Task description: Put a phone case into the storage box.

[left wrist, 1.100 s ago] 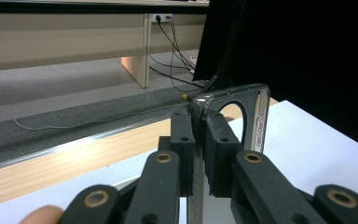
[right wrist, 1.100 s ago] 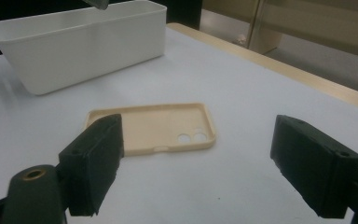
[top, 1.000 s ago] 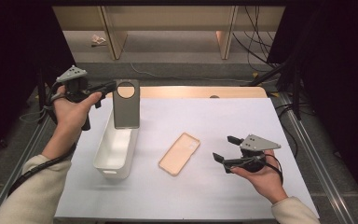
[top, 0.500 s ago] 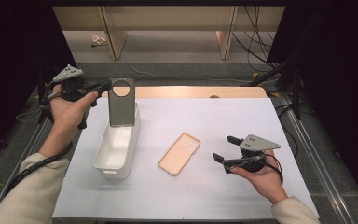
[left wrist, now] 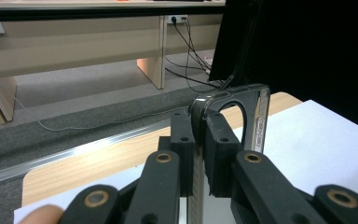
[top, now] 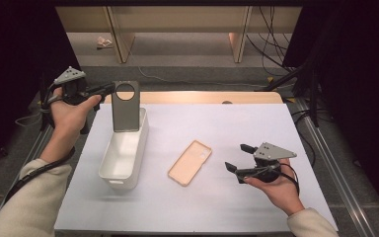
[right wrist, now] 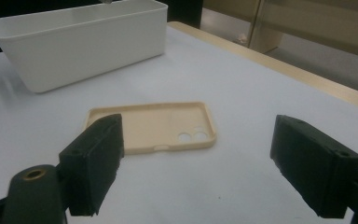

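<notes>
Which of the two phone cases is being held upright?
The grey phone case, clamped by the left gripper above the white bin; the beige case lies flat.

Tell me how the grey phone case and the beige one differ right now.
The grey case stands upright over the white bin, pinched by the left gripper; the beige case lies flat, untouched, on the table. Grey has one large round cutout, beige two small holes. Both are phone cases.
</notes>
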Tool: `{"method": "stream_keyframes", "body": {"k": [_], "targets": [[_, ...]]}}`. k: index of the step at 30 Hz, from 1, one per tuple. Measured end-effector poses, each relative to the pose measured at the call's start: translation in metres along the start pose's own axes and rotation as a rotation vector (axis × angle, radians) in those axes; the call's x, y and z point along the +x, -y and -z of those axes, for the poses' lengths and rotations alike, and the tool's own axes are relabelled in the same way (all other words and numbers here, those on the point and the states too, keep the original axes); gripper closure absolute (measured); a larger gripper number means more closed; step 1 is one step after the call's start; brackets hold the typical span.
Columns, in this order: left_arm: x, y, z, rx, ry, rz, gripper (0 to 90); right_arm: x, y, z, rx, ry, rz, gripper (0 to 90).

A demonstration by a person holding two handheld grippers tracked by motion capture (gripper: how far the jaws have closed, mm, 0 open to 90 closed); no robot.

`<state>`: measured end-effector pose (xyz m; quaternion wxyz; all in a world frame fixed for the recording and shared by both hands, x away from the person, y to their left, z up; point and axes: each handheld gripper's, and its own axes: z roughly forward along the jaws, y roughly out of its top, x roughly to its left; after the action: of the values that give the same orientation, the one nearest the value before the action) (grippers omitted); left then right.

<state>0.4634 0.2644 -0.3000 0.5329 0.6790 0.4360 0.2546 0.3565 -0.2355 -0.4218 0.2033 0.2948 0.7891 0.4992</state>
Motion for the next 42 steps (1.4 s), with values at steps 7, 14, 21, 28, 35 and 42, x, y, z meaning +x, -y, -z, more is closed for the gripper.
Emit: {"method": "stream_keyframes", "body": {"k": [7, 14, 21, 28, 35, 42], "targets": [[0.002, 0.001, -0.003, 0.001, 0.001, -0.003, 82.8, 0.0, 0.0, 0.0, -0.001, 0.001, 0.0, 18.6], [0.006, 0.004, -0.008, 0.005, 0.0, -0.002, 82.9, 0.0, 0.0, 0.0, -0.001, 0.001, -0.001, 18.6], [0.011, 0.006, -0.011, 0.011, -0.006, -0.006, 82.9, 0.0, 0.0, 0.0, -0.001, 0.0, -0.001, 18.6], [0.017, 0.009, -0.019, 0.018, -0.01, -0.005, 82.8, 0.0, 0.0, 0.0, -0.001, 0.002, -0.001, 18.6], [0.022, 0.01, -0.03, 0.025, -0.01, -0.009, 82.8, 0.0, 0.0, -0.001, -0.002, -0.001, -0.001, 18.7], [0.03, 0.013, -0.048, 0.029, -0.014, -0.003, 82.8, -0.001, 0.001, -0.001, 0.001, -0.001, -0.003, 18.7]]}}
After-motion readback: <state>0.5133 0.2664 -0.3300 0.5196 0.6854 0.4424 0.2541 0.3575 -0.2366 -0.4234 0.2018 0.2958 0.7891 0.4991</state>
